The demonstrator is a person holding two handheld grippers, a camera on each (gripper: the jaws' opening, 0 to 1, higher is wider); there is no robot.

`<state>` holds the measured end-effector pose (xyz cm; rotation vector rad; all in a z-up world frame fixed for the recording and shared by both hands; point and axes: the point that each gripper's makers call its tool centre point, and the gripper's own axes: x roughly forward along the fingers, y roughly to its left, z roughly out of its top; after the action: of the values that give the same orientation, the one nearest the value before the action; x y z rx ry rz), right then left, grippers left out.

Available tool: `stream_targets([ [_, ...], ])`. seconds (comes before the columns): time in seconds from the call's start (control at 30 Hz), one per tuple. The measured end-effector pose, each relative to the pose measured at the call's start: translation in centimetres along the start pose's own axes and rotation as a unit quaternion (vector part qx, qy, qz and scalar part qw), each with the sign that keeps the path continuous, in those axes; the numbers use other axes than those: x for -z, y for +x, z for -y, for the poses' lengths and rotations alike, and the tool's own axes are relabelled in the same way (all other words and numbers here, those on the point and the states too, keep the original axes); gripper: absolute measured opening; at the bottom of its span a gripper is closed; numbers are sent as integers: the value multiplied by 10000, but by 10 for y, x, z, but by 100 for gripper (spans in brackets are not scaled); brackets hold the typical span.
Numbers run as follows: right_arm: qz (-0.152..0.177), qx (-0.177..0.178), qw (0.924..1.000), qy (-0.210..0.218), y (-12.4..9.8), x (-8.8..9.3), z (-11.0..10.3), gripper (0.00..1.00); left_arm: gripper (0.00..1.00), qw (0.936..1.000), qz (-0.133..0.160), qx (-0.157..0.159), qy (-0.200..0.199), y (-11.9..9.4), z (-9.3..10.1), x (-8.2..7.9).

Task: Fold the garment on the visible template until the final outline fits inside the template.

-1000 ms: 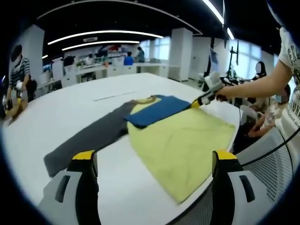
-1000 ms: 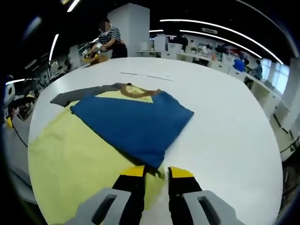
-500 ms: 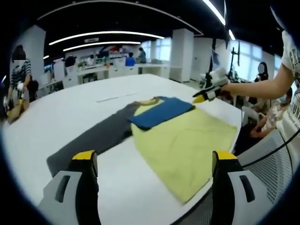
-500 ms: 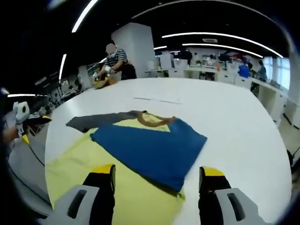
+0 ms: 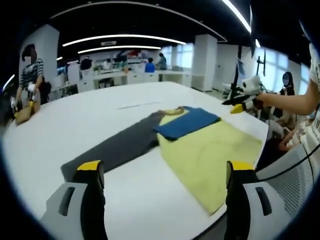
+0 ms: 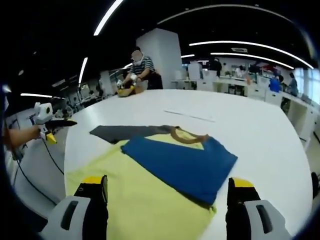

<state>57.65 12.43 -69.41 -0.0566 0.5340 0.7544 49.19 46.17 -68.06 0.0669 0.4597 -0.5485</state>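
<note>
While flat, garment [image 5: 200, 145] sleeve-long.

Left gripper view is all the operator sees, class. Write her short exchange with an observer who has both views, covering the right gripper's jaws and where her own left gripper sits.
Operator: The right gripper is tiny and far off for me. Is it open?
Observer: Yes. In the right gripper view, the right gripper has its jaws wide apart with nothing between them, looking over the blue sleeve folded onto the yellow body.
Operator: And where is my left gripper relative to the table?
Observer: The right gripper view shows the left gripper held out beyond the table edge, on the grey sleeve side, touching no cloth.
</note>
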Motion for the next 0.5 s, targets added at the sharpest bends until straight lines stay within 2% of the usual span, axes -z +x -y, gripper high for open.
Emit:
stream_targets([
  [0.3, -23, -72, 9998, -202, -14, 4, -17, 99, 99, 9991, -37, -409, -123, -3, -40, 8],
  [0.5, 59, -162, 9997, -173, -24, 1, -29, 99, 98, 9969, -21, -752, -216, -4, -68, 12],
])
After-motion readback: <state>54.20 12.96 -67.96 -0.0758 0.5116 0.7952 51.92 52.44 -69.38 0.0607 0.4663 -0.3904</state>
